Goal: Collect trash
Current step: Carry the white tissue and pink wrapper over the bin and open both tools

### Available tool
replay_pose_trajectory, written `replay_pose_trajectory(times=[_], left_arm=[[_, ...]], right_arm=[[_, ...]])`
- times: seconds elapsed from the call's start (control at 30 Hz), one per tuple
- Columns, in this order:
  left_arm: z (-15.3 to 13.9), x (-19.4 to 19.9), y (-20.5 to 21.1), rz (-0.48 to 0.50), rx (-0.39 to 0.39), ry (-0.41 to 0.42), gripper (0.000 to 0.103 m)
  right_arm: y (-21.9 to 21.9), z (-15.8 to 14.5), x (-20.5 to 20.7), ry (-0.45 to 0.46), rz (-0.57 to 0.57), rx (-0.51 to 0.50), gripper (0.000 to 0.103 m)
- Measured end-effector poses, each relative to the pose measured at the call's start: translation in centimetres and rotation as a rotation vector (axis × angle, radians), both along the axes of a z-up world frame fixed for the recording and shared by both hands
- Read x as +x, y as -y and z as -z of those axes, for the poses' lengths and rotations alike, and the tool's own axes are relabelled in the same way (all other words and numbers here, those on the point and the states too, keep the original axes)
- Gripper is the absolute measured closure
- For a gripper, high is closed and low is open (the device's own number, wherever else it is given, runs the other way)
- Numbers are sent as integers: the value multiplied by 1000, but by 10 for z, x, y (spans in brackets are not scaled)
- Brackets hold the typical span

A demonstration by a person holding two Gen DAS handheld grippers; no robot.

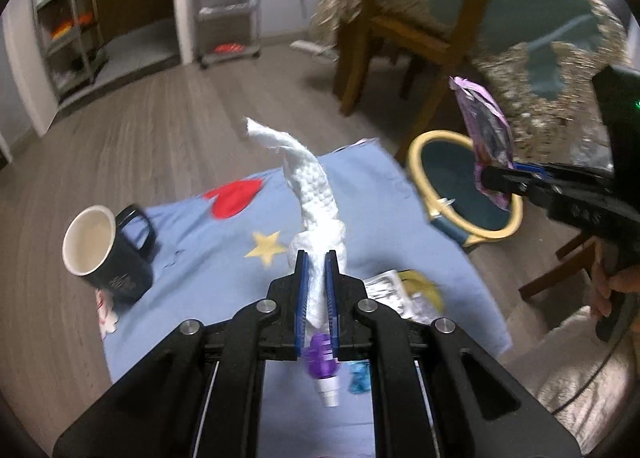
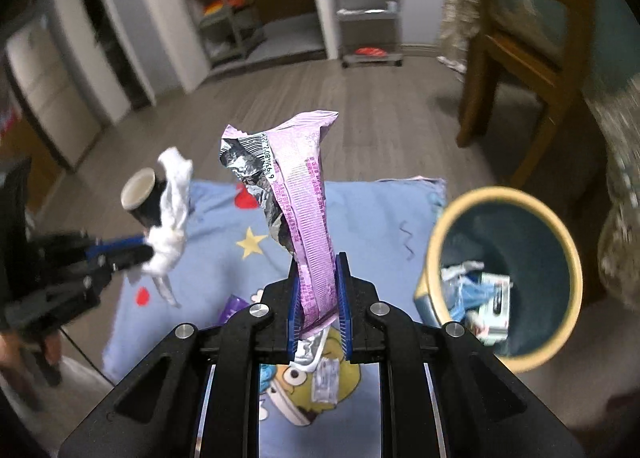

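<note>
My left gripper [image 1: 317, 258] is shut on a twisted white paper towel [image 1: 310, 182] and holds it above the blue mat [image 1: 224, 258]. It also shows in the right wrist view [image 2: 140, 250] with the towel [image 2: 172, 218]. My right gripper [image 2: 318, 262] is shut on a purple foil wrapper [image 2: 304, 194], held upright left of the trash bin [image 2: 432, 242]. In the left wrist view the right gripper [image 1: 490, 178] holds the wrapper [image 1: 486, 126] over the bin's rim [image 1: 416, 150]. The bin holds several pieces of trash [image 2: 480, 298].
A black mug [image 1: 108, 254] stands on the mat's left. A silver wrapper [image 1: 392, 290], a purple bottle [image 1: 320, 366] and a blue scrap [image 1: 358, 378] lie on the mat. A wooden chair [image 1: 404, 26] and a covered table [image 1: 560, 38] stand behind the bin.
</note>
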State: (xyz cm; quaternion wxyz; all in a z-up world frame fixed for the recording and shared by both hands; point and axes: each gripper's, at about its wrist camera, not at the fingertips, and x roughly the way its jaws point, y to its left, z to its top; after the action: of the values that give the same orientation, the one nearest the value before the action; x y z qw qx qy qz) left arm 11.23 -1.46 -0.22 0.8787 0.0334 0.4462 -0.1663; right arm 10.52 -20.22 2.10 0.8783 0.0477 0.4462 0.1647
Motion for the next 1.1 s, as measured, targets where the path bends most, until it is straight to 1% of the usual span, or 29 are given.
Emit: replay_pose_trajectory(times=[0.1,0.13,0.23,0.3,0.4,0.43,0.5,0.6,0.67,0.8,1.0,1.1], left_arm=[[3,-11,20,34,10,2,95],[5,-16,28,49,23,7,95],[10,-22,47,90,29,-15,95],[6,-24,60,119,53,6,95],[1,-22,75,136,9,6,95],[1,-21,81,146,12,7,95],[2,-19,91,161,14,14,95],[7,-12,107,171,-14,-6,95],[15,-4,119,186,-17,-29,95],[25,7,142,223,22,-28,95],[46,25,166,267,63,-38,95],[53,36,172,273,48,-47,95]], right_arm=[[28,-4,-6,2,73,73,86],[37,-4,-5,2,101,83,86],[57,4,2,-17,166,102,86],[72,14,11,-44,194,112,86],[87,28,18,-84,232,152,86],[93,34,22,-108,249,178,86],[101,41,24,-124,268,206,86],[109,47,28,-138,287,199,86],[118,52,31,-143,312,197,86],[134,64,34,-175,360,200,86],[153,72,37,-181,407,182,86],[167,78,39,-186,456,175,86]])
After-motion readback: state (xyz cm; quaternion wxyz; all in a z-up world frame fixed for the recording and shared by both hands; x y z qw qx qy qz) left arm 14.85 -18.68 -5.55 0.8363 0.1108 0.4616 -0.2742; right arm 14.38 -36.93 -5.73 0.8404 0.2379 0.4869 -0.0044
